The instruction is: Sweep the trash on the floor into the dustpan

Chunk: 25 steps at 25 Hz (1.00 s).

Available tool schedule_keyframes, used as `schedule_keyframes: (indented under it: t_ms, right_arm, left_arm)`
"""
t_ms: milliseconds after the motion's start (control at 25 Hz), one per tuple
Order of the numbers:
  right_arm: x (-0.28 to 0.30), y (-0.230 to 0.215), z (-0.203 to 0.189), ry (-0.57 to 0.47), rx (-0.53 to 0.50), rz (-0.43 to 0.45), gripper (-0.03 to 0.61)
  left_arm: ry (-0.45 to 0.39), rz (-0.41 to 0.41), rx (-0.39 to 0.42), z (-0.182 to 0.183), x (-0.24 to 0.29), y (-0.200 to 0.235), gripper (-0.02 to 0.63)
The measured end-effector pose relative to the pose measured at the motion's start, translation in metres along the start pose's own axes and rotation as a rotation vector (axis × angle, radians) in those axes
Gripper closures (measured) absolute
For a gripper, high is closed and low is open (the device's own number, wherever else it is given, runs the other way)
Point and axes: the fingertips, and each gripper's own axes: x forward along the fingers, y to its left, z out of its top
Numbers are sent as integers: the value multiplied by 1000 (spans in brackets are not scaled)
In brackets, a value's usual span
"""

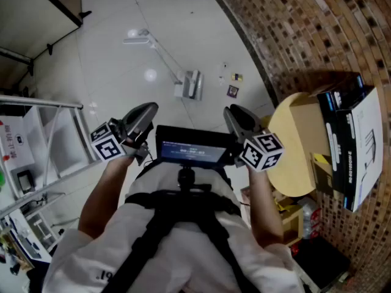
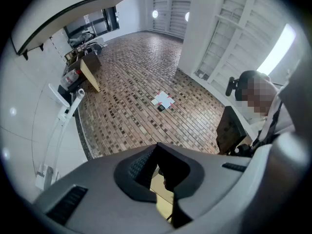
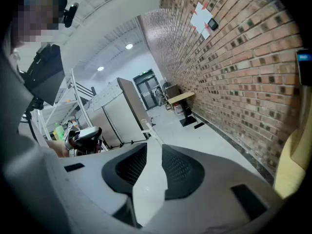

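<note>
— Jaws first: how do they stand?

— Those of the left gripper point(image 2: 160, 168) are closed together with nothing in them. Those of the right gripper point(image 3: 151, 162) are a little apart; only pale floor shows through the slit, so it holds nothing either.

— Where is the dustpan?

— Out on the white floor point(image 1: 122, 78), ahead of both grippers and well clear of them. In the head view the dustpan point(image 1: 190, 85) lies with its pan end nearer the person. Its long handle point(image 1: 160, 52) runs away from the person and toward the left. The far end carries a flat white piece, and I cannot tell what it is.

— And the trash?

— A few small scraps point(image 1: 234, 78) lie just right of the pan, near the foot of the brick wall point(image 1: 305, 29). Only the head view shows them.

— What do the gripper views add?

— The left gripper view has the handle running down its left side, beside the line where tile meets brick. It also shows a paper sheet point(image 2: 162, 100) stuck to the wall, which the head view misses. The right gripper view catches a short white stretch of the handle just past its jaw tips.
</note>
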Motion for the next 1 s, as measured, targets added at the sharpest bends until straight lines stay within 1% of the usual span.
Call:
schedule_keyframes:
  t_ms: [120,280,400,520,640,760,880,1000]
  right_arm:
    - [-3,-2,-7,21,21,-4,497]
    - [-10,-17,-6,19,38,-15,497]
    - [-11,-27,-7,27,36,-28,468]
    - [-13,-31,-8,27,33,-32,465]
    - [-20,-52,-6,25,29,-35,456]
    - [-25,-68,-5,34,21,-32,456]
    - [-24,-74,-3,54,16,-13,456]
    - [-19,-81,1,72,-14,4,456]
  left_arm:
    - [-2,15,-2,-2,-4,-1,612]
    - [-10,31,-10,-6,5,-1,612]
    - [-18,42,-16,-7,10,2,612]
    - [-33,56,-24,-8,11,6,612]
    - [-48,75,-26,-13,26,9,612]
    - [-70,106,-31,-19,38,14,612]
    - [-103,131,-29,-17,44,18,612]
    - [-135,162,-24,-13,47,25,612]
